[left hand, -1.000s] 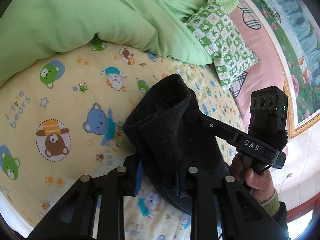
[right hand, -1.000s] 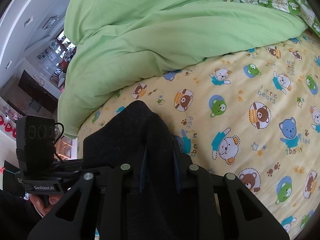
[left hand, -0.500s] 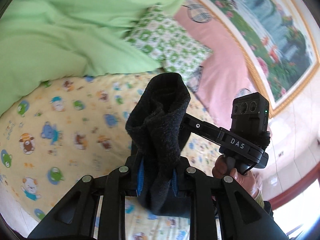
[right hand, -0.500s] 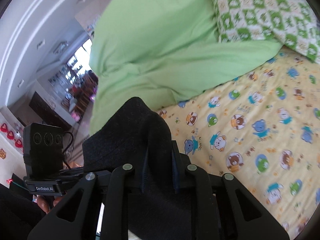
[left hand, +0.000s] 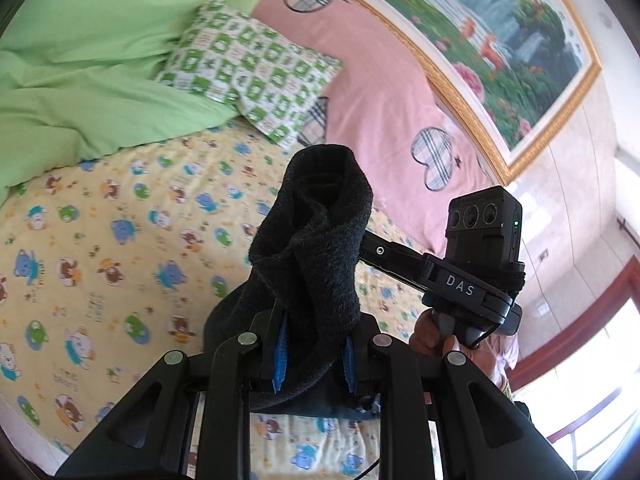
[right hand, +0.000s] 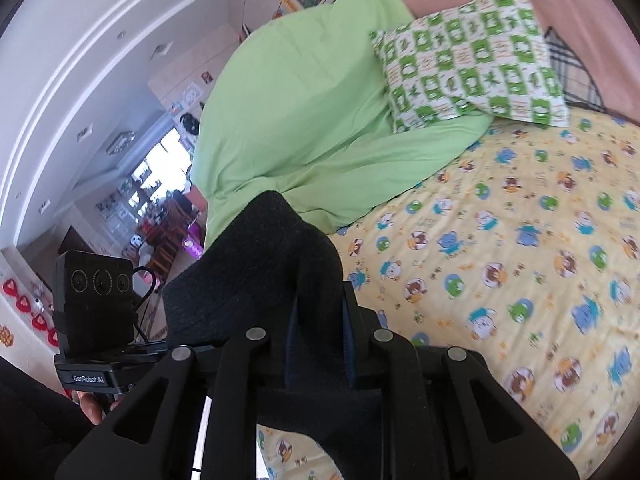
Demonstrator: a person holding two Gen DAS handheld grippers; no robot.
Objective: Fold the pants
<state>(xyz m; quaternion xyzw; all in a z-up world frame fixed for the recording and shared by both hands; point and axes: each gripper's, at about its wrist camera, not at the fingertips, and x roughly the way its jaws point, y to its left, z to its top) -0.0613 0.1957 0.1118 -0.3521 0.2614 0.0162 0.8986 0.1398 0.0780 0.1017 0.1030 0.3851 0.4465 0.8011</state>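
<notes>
Gripping a bunched fold of the black pants (left hand: 316, 256), the left gripper (left hand: 314, 354) has its blue-padded fingers (left hand: 280, 354) clenched on the cloth, and the garment rises from between them as a dark rumpled hump held up off the bed sheet (left hand: 100, 240). The right gripper (right hand: 318, 344) is likewise clamped on the pants (right hand: 260, 280), the fabric filling the gap between its fingers and spilling down toward the camera. In the left wrist view the other gripper reaches into the cloth from the right, so both tools hold the same raised edge close together. Compared with a second ago, both cameras have tipped upward and away from the bed: the yellow bear-print sheet looks farther off, and the framed landscape painting (left hand: 500, 52), the pink headboard (left hand: 380, 112) and the window now fill much of the left view. In the right view the green quilt (right hand: 304, 120) and the green-checked pillow (right hand: 472, 64) have come fully into sight, along with the room beyond the bed. The pants have been lifted higher with the grippers.
</notes>
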